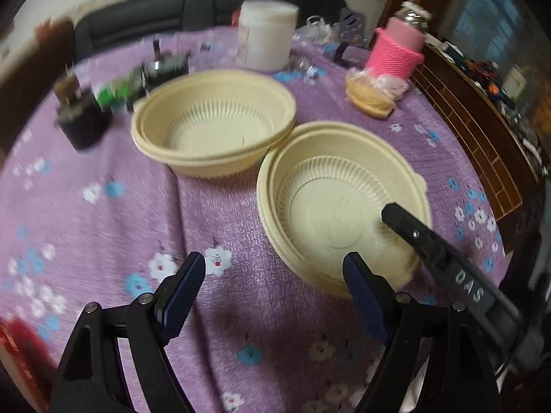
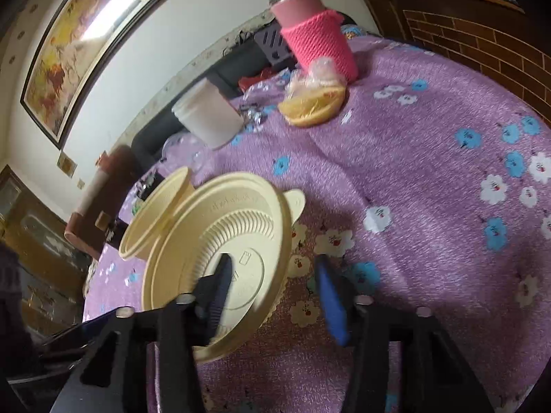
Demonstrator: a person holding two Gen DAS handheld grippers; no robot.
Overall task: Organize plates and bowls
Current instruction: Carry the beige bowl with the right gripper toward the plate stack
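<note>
Straddling the rim of the near bowl, the right gripper has one finger down inside the basin and the other outside over the cloth, low in the centre of the right wrist view; the pads don't look pressed on the wall, so I'd call it released around the rim rather than grasping. From the left wrist view that same black finger reaches into the bowl at lower right of centre, which makes sense if the idea is to pinch the wall and lift. The far bowl sits just beyond, upper centre, rims nearly touching, and appears to be two nested already, so my guess is this one goes into that stack. The left gripper hangs at the bottom of its frame, claws spread wide with nothing between them but the purple flowered tablecloth, its right fingertip just at the near bowl's edge, perhaps ready to steady things. Behind stand a white tub and a pink-sleeved flask, well apart from the work.
</note>
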